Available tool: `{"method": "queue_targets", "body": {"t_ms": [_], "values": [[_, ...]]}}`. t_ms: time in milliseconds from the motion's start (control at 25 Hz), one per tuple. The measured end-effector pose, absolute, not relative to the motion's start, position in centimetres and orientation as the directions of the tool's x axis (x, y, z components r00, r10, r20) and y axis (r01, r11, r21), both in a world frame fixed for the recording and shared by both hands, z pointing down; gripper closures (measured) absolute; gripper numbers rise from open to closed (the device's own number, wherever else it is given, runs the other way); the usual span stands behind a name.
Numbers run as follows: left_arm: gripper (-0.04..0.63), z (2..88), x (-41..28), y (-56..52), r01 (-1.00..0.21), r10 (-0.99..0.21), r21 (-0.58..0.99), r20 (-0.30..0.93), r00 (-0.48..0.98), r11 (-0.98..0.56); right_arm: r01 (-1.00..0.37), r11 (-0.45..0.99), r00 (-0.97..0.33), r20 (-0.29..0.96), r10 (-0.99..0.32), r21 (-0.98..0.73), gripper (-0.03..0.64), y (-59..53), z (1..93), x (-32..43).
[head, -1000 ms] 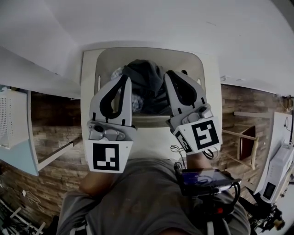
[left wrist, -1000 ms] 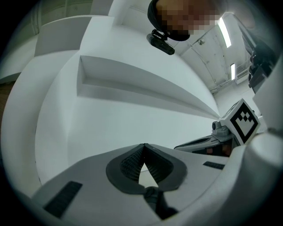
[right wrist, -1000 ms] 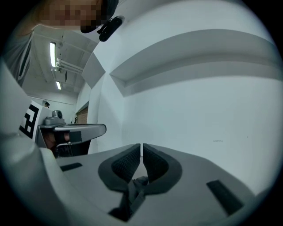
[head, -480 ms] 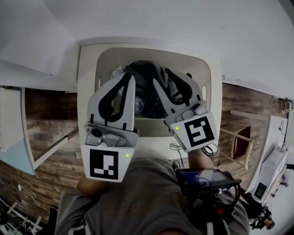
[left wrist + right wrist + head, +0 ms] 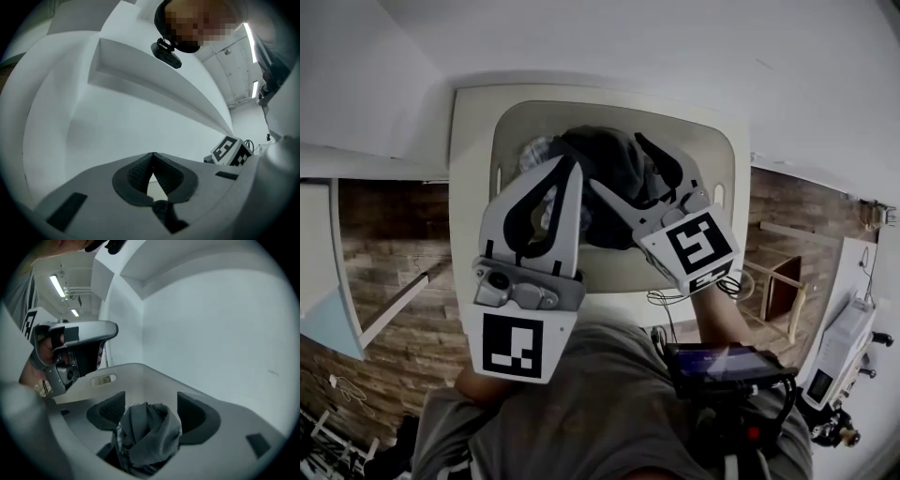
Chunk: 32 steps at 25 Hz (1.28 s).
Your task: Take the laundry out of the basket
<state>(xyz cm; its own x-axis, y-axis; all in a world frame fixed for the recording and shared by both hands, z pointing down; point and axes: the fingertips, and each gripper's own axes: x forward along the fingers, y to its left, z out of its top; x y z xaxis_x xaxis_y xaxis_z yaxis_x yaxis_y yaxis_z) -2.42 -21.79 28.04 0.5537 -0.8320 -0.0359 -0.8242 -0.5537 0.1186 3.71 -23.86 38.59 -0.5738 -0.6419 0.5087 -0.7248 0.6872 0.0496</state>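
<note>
A pale laundry basket (image 5: pixel 712 141) stands on a white table (image 5: pixel 469 178) against the wall. Dark grey laundry (image 5: pixel 605 150) is heaped inside, with a lighter patterned piece (image 5: pixel 534 150) at its left. My right gripper (image 5: pixel 616 161) points down into the basket. Its jaws have just been opening and now stand wide on either side of a bunched grey cloth (image 5: pixel 150 432), the pads not pressing it. In the right gripper view the right gripper (image 5: pixel 151 401) hangs over the basket rim (image 5: pixel 140 369). My left gripper (image 5: pixel 572 164) hovers over the basket's left side, level, shut and empty (image 5: pixel 152 154).
A white wall rises right behind the basket. Wood-look floor lies on both sides of the table. A wooden stand (image 5: pixel 778 281) and a white appliance (image 5: pixel 839 361) are at the right. A device (image 5: pixel 722 361) hangs at the person's waist.
The right gripper has dropped and tilted down into the basket, and its jaws went from shut to wide open around the dark cloth. The left gripper has barely moved.
</note>
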Motion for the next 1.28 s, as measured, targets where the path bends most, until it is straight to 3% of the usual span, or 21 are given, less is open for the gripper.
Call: {"method": "queue_targets", "body": {"t_ms": [440, 880, 920, 960, 1040, 1160, 1280], "values": [[0.588, 28.3, -4.5, -22.1, -0.826, -0.843, 0.171, -0.065, 0.534, -0.537, -0.639, 0.768, -0.530, 0.705, -0.472, 0.034, 0.149, -23.7, 45.8, 2.5], [0.588, 27.5, -4.5, -20.8, -0.819, -0.838, 0.182, -0.086, 0.539, -0.545, -0.604, 0.794, -0.431, 0.808, -0.401, 0.072, 0.151, -22.4, 49.3, 2.9], [0.588, 27.4, -4.4, -20.5, -0.819, -0.838, 0.179, -0.086, 0.539, -0.545, -0.602, 0.794, -0.422, 0.810, -0.406, 0.084, 0.204, -22.2, 49.3, 3.1], [0.588, 27.4, -4.3, -20.3, -0.820, -0.838, 0.178, -0.084, 0.538, -0.544, -0.601, 0.794, -0.417, 0.811, -0.410, 0.092, 0.324, -22.1, 49.2, 3.2], [0.588, 27.4, -4.4, -20.5, -0.821, -0.840, 0.180, -0.080, 0.536, -0.541, -0.598, 0.797, -0.422, 0.811, -0.405, 0.087, 0.406, -22.3, 49.2, 3.1], [0.588, 27.7, -4.8, -21.3, -0.825, -0.844, 0.178, -0.075, 0.532, -0.536, -0.598, 0.798, -0.440, 0.804, -0.401, 0.071, 0.523, -23.3, 49.1, 2.9], [0.588, 27.4, -4.6, -21.3, -0.826, -0.843, 0.170, -0.075, 0.533, -0.538, -0.600, 0.798, -0.457, 0.791, -0.407, 0.064, 0.548, -23.7, 48.6, 3.1]]}}
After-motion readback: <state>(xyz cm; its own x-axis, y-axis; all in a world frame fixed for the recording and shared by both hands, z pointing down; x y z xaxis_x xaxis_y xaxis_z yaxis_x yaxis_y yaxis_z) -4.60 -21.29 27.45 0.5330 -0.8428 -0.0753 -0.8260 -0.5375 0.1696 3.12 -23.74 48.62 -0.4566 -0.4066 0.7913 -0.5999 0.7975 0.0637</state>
